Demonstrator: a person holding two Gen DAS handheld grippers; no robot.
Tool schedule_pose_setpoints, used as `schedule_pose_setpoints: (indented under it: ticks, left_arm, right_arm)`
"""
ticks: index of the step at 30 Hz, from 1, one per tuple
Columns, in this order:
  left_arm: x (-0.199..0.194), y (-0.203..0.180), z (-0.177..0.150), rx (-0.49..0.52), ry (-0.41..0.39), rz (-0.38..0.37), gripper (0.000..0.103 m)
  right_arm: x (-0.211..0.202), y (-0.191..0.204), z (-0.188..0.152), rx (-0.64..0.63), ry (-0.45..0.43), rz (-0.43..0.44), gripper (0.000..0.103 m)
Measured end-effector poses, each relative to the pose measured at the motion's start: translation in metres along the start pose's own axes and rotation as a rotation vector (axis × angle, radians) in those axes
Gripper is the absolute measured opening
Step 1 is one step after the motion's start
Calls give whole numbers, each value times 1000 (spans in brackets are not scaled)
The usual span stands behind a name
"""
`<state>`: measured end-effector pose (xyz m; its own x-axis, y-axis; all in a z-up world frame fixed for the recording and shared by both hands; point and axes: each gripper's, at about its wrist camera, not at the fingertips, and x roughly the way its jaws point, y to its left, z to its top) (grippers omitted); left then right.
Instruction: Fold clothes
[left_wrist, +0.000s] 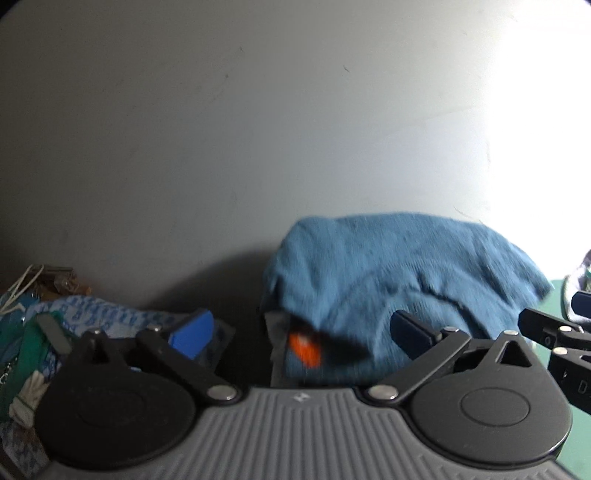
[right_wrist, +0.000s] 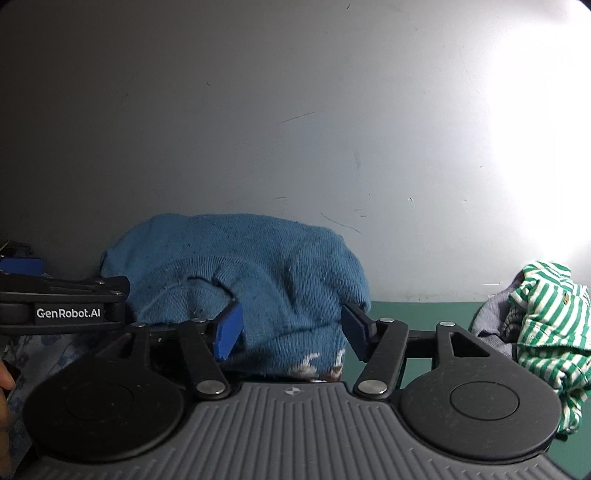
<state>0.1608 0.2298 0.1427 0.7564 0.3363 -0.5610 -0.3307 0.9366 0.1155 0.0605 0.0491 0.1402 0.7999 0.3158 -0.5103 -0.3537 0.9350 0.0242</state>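
One blue knitted garment (left_wrist: 399, 273) fills the lower middle of the left wrist view, bunched into a rounded heap against a pale grey wall (left_wrist: 258, 110), with an orange patch (left_wrist: 304, 347) showing at its lower left fold. The left gripper (left_wrist: 299, 334) has its jaws spread wide, with the heap lying beyond and between them; neither blue pad presses on the cloth. To the left lies a pile of patterned blue-and-white and green clothes (left_wrist: 48, 325), close beside the left finger. At the right edge the black linkage of the right gripper (left_wrist: 554, 332) reaches in over a green surface (left_wrist: 554, 302). Strong glare whitens the upper right of the wall.

From the right wrist view, the same blue knit (right_wrist: 240, 266) sits as a domed, ribbed heap against the wall (right_wrist: 295, 110), with white and brown markings at its near hem. The right gripper (right_wrist: 291, 332) has its jaws spread apart, a gap visible between each pad and the cloth, which lies between them. The left gripper (right_wrist: 22, 267) crosses in from the left edge, overlapping the knit's left side. A green-and-white striped garment (right_wrist: 546, 325) lies well to the right on the green surface (right_wrist: 424, 314), over a grey piece of cloth (right_wrist: 491, 325). Part of a hand (right_wrist: 5, 391) shows at the left edge.
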Motion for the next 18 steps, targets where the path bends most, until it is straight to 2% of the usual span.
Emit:
schedule_pose_setpoints:
  ticks: [2,3,5,7,8,10,14,18]
  left_arm:
    - [-8,13,-14,1,5,-2,102]
    - [-12,19,-21,2,8,-3,102]
    - [4,31,-41,-9,15,-13,103]
    - [15,35,-57,-24,25,-21,103]
    - [16,36,-64,-32,31,-24,103]
    - [7,35,-73,-53,40,-31,103]
    - [0,38,-101,-101,75,-50,103]
    - [-11,36,-124,-74,103,-25,103]
  right_arm:
    - [-24,-3,-9,-2,18,-2,68]
    - [-57,-10,-16,-3,28,1,69]
    - [-96,-21,-29,5,37,6,75]
    - [-65,-22,-22,16,48,8,79]
    - [-82,-26,-29,22,52,8,80]
    - [-17,14,-21,40,58,8,82]
    - [-22,14,-44,75,66,-17,90]
    - [24,17,-56,76,90,-56,92]
